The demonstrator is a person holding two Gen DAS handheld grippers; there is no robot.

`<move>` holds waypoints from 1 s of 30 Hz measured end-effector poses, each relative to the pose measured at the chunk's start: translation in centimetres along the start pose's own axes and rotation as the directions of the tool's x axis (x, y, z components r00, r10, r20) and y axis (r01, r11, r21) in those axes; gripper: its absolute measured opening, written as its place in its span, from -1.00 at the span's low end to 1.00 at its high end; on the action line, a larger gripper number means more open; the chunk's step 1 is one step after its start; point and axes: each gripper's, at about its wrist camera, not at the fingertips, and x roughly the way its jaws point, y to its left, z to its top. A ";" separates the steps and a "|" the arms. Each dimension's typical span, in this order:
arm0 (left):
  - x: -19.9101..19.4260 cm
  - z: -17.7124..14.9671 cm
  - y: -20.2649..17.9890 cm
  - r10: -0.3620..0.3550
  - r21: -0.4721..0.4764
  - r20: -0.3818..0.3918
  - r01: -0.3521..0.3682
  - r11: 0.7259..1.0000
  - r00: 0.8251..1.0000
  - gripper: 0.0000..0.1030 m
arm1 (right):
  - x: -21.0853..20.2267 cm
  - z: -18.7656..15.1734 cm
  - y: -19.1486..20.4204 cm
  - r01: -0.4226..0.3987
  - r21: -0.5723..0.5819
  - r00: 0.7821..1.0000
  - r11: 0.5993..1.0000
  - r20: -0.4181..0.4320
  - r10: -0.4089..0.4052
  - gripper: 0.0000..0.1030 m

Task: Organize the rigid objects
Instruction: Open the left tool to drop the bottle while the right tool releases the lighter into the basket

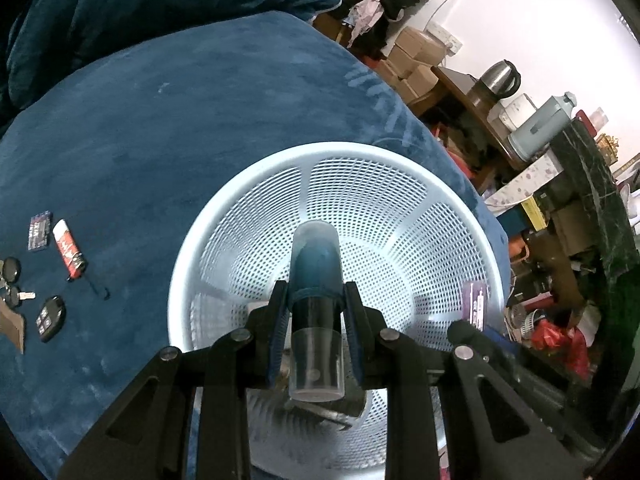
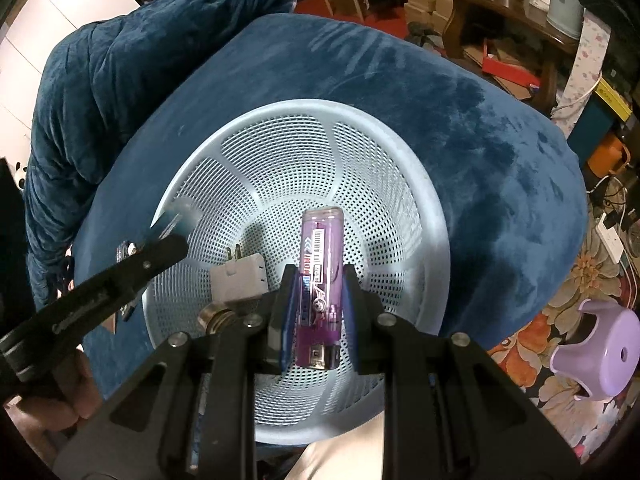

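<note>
While both grippers hang over the basket, the scene reads so:

Left gripper: jaws pinching a clear blue-tinted tube, which points forward over the basket.
Right gripper: jaws pinching a purple lighter, held lengthwise above the basket floor.
Basket: pale blue, perforated, sitting on a blue plush cushion.
Inside basket: a white plug adapter and a round metal piece just beside it.
On cushion, left of basket: a red-and-white lighter, a small dark packet, keys and a black key fob, all lying near one another.
</note>
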 end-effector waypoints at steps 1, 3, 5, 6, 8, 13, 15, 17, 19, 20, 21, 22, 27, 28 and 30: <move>0.2 0.1 -0.1 -0.002 0.001 -0.002 0.002 1.000 1.000 -0.49 | 0.1 0.0 0.0 0.002 0.001 1.000 1.000 -0.001 -0.002 -0.58; 0.7 0.4 -0.4 -0.007 0.002 -0.005 0.007 1.000 1.000 -0.49 | 0.2 0.1 -0.1 0.004 0.000 1.000 1.000 -0.005 -0.004 -0.58; 1.0 0.5 -0.6 -0.012 0.004 -0.009 0.012 1.000 1.000 -0.49 | 0.4 0.1 -0.3 0.005 0.003 1.000 1.000 -0.010 -0.005 -0.58; 1.2 0.6 -0.7 -0.013 0.004 -0.011 0.013 1.000 1.000 -0.49 | 0.5 0.2 -0.3 0.006 0.004 1.000 1.000 -0.012 -0.006 -0.58; 1.5 0.7 -0.9 -0.018 0.006 -0.014 0.018 1.000 1.000 -0.49 | 0.5 0.2 -0.4 0.009 0.003 1.000 1.000 -0.015 -0.009 -0.58; 2.0 1.0 -1.1 -0.044 0.005 -0.006 0.044 0.999 0.999 -0.49 | 0.8 0.3 -0.6 0.016 0.002 1.000 1.000 -0.023 -0.016 -0.54; 1.9 1.0 -1.0 -0.058 -0.001 0.003 0.058 0.998 0.998 -0.30 | 0.8 0.3 -0.8 0.021 0.012 1.000 1.000 -0.023 -0.021 -0.54; 1.6 1.0 -0.7 -0.055 -0.011 0.013 0.055 0.998 0.998 0.45 | 0.8 0.3 -0.9 0.026 0.019 0.999 0.999 -0.030 -0.025 -0.53; 0.9 1.0 -0.2 -0.047 -0.034 0.040 0.048 0.998 0.998 0.97 | 0.8 0.2 -1.1 0.031 0.028 0.999 0.999 -0.037 -0.030 -0.42; 0.7 1.0 -0.1 -0.044 -0.038 0.046 0.046 0.998 0.998 0.97 | 0.7 0.2 -1.1 0.030 0.033 0.999 0.999 -0.036 -0.028 -0.24; 0.3 1.0 0.2 -0.037 -0.039 0.051 0.039 0.998 0.998 0.97 | 0.6 0.1 -1.1 0.025 0.036 0.999 0.999 -0.031 -0.024 -0.09; 0.0 0.9 0.3 -0.021 -0.040 0.052 0.023 0.999 0.998 0.98 | 0.5 0.1 -1.0 0.014 0.037 1.000 0.999 -0.026 -0.013 -0.03; -1.4 0.2 1.3 0.075 -0.026 0.064 -0.074 0.997 0.995 0.99 | 0.0 -0.3 0.0 0.015 0.016 1.000 1.000 -0.016 -0.015 0.57; -1.8 0.0 1.7 0.096 -0.026 0.065 -0.095 0.995 0.993 0.99 | 0.0 -0.3 0.2 0.017 0.014 1.000 1.000 -0.014 -0.017 0.64; -2.3 -0.1 2.3 0.107 -0.031 0.069 -0.106 0.994 0.992 0.99 | -0.2 -0.5 0.5 0.023 0.009 1.000 1.000 -0.009 -0.023 0.72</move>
